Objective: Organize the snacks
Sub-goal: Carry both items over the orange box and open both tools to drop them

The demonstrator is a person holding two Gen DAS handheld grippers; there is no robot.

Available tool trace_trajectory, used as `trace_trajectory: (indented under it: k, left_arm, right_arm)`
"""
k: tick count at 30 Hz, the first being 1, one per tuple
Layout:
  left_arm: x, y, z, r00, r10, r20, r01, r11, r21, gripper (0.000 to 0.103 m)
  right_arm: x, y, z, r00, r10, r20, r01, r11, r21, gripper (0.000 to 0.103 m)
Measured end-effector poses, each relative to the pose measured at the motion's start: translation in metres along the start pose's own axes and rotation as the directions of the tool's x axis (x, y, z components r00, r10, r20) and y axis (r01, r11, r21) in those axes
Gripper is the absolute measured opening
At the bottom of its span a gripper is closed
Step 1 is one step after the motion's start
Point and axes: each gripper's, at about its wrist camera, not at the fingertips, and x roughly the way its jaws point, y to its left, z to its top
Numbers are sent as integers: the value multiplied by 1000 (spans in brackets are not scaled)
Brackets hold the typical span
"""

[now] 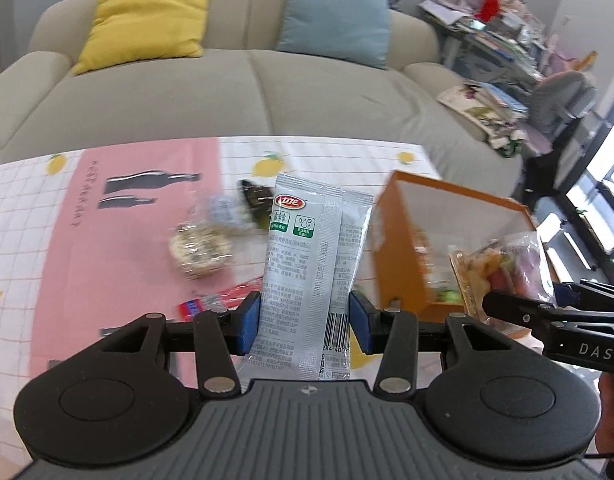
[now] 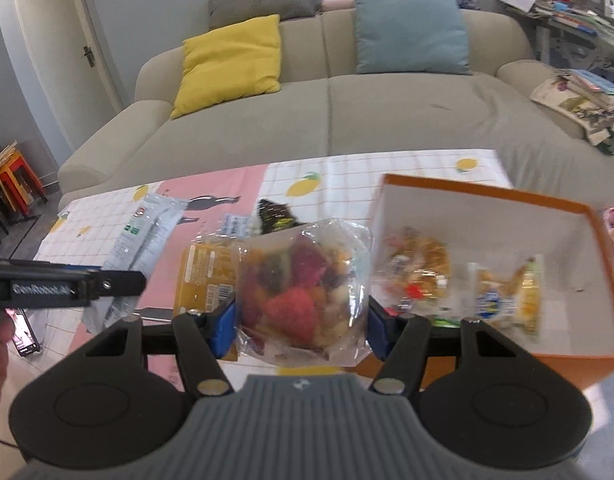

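Note:
My left gripper is shut on a grey-white snack packet with a red logo, held upright above the table. My right gripper is shut on a clear bag of mixed dried fruit and nuts, held just left of the orange box. The box has a white inside and holds several wrapped snacks. In the left wrist view the box stands right of the packet, and the right gripper with the fruit bag is at the far right. The left gripper shows at the left of the right wrist view.
Loose snacks lie on the pink and white lemon tablecloth: a round clear pack, a dark packet, a red packet and a yellow pack. A beige sofa stands behind the table. A phone lies at the left.

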Motion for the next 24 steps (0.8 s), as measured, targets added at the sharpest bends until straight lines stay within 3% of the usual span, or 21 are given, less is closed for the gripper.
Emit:
trace_trajectory:
  k: [6,14,17,24]
  left_arm:
    - [6,-47,24,993,-118,-25,119,991,60,53]
    - [52,-114,62,958,-249,-140,266,956,123,53]
    - [80,-140,67,945,-260,-201,291,945,146,53]
    - [151,-170,63,916,-219,-336,285,945,162,53]
  right_arm:
    - [-37,-54,10,998,-54,-13,54,997,50,61]
    - [-51,-131,42,990,-108,-94,121,981,149,61]
    - [-41,-151,50,980,-126,-155,149,978,146,61]
    - [13,-184,53,934,-145,-327,196,972,128,61]
